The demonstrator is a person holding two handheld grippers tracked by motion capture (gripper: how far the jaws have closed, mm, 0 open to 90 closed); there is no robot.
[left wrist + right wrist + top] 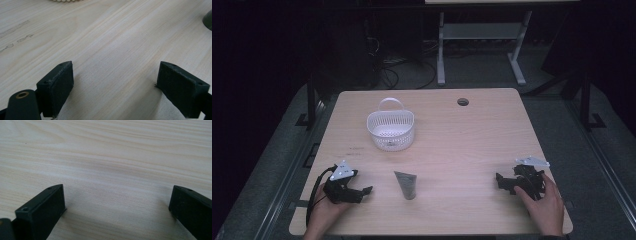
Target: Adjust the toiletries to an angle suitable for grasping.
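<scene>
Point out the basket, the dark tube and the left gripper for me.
basket [390, 131], high view, on its front wall.
dark tube [406, 183], high view, on the middle of its body.
left gripper [365, 191], high view, between its fingertips.

Dark grey tube [406, 184] lying flat near the table's front edge (cap toward the person)

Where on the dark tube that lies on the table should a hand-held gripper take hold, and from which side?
Probably across the middle of the dark tube, coming from above. It lies flat, its wide end farthest from the person, and both long sides are free.
</scene>
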